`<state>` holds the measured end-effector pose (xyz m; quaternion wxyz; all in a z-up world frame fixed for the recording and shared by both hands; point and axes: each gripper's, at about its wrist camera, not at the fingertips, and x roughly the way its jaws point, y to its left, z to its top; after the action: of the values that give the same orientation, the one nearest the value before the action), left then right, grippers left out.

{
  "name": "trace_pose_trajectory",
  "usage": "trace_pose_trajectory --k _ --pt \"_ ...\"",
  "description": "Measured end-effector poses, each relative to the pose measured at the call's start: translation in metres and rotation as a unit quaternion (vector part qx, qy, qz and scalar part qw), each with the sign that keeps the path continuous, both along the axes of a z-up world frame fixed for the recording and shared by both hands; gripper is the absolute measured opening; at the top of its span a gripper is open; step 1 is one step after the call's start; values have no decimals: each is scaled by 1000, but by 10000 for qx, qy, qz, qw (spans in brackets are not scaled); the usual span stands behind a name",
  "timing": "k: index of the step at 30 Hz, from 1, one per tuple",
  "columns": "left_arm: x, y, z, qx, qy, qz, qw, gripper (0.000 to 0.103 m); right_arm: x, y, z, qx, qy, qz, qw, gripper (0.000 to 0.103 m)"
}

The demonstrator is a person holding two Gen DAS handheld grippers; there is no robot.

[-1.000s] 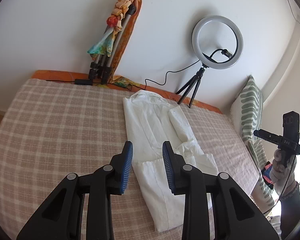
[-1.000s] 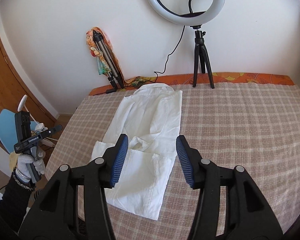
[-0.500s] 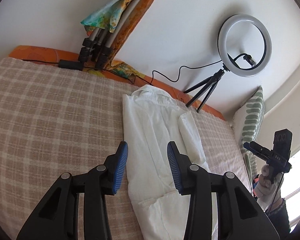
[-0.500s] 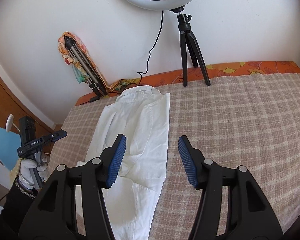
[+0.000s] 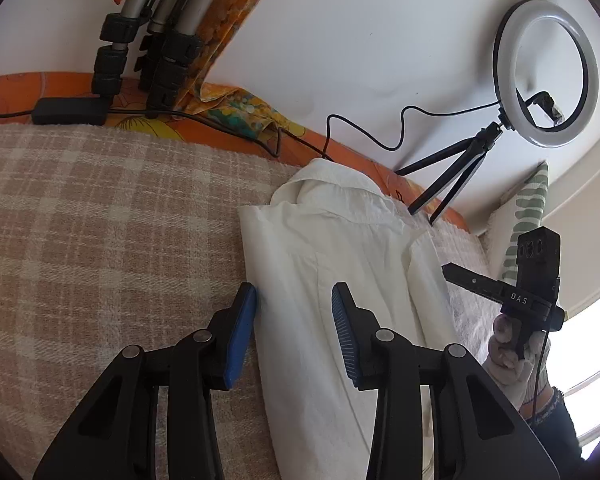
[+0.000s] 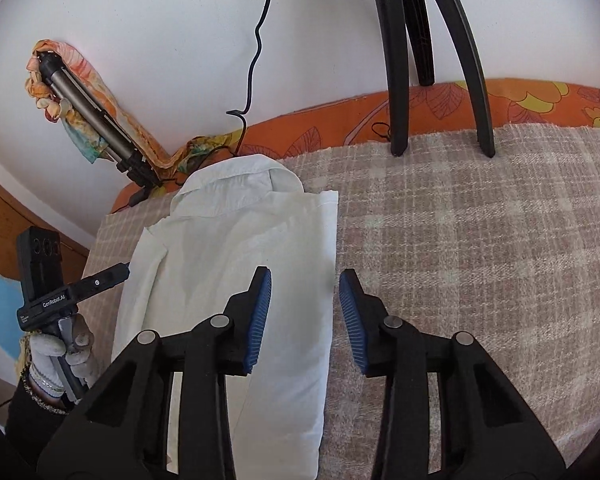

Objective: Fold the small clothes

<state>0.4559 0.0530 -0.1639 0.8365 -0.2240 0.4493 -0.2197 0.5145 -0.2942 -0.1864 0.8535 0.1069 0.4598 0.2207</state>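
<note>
The white cotton collared shirt (image 5: 340, 272) lies mid-frame on the beige checked blanket (image 5: 100, 220), its sides folded in. The left gripper (image 5: 293, 332) and right gripper (image 6: 305, 320) gape, empty, each straddling a long edge. Pinch both layers evenly before folding.

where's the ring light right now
In the left wrist view the ring light stands upper right against the wall, on its tripod just beyond the shirt collar.
</note>
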Motion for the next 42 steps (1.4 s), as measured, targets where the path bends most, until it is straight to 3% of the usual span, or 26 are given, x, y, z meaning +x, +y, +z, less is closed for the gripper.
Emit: trace_pose_trajectory --k 2,3,4,7,10,12,14,15,18,20,22,24,25,26,27,28,31,35,42 --pt "2 -1 -2 -45 -17 -31 10000 31 3 3 -5 33 25 72 10000 6" --pt "5 -2 -2 24 -41 -15 10000 12 4 4 -7 39 27 104 9999 6" --pt "5 -3 -2 141 -79 28 9999 0 5 4 -8 19 5 111 9999 3" --pt "7 -2 -4 347 -126 201 9991 2 8 -4 -6 -81 -125 -17 9999 2" --pt "9 1 -6 269 -114 181 9994 2 19 -19 -16 149 158 -193 9996 1" --pt "11 3 -5 186 -102 117 9997 2 18 -19 -17 111 81 -145 9998 1" --pt "14 7 -4 103 -40 142 9998 6 20 -22 -17 226 156 -145 9995 2" --pt "15 11 -4 36 -23 211 9998 14 23 -24 -17 326 224 -154 9991 2" --pt "19 22 -4 -222 -38 433 9988 31 30 -34 -14 659 337 -224 9970 12" --pt "24 25 -8 -451 69 454 9979 35 35 -33 -13 810 384 -159 9958 44" --pt "29 21 -13 -580 190 317 9976 35 36 -27 -12 834 353 -10 9959 51" --pt "30 14 -13 -557 121 197 9982 33 36 -17 -11 609 219 82 9979 51" --pt "30 9 -12 -520 73 94 9986 31 36 -12 -11 580 185 163 9980 46" --pt "30 5 -10 -442 12 28 9990 22 37 -9 -12 596 193 252 9977 21" --pt "30 1 -9 -397 -11 -27 9992 0 38 -5 -14 511 228 300 9980 7" --pt "31 1 -10 -382 -6 6 9993 1 40 -2 -16 366 230 291 9986 4" --pt "32 11 -13 -615 76 238 9978 1 41 -8 -18 538 183 224 9981 3" --pt "28 12 -6 -616 -24 288 9977 1 40 -16 -13 598 111 78 9981 2" --pt "16 7 22 -591 -324 302 9973 1 24 -22 24 607 -229 165 9978 2"
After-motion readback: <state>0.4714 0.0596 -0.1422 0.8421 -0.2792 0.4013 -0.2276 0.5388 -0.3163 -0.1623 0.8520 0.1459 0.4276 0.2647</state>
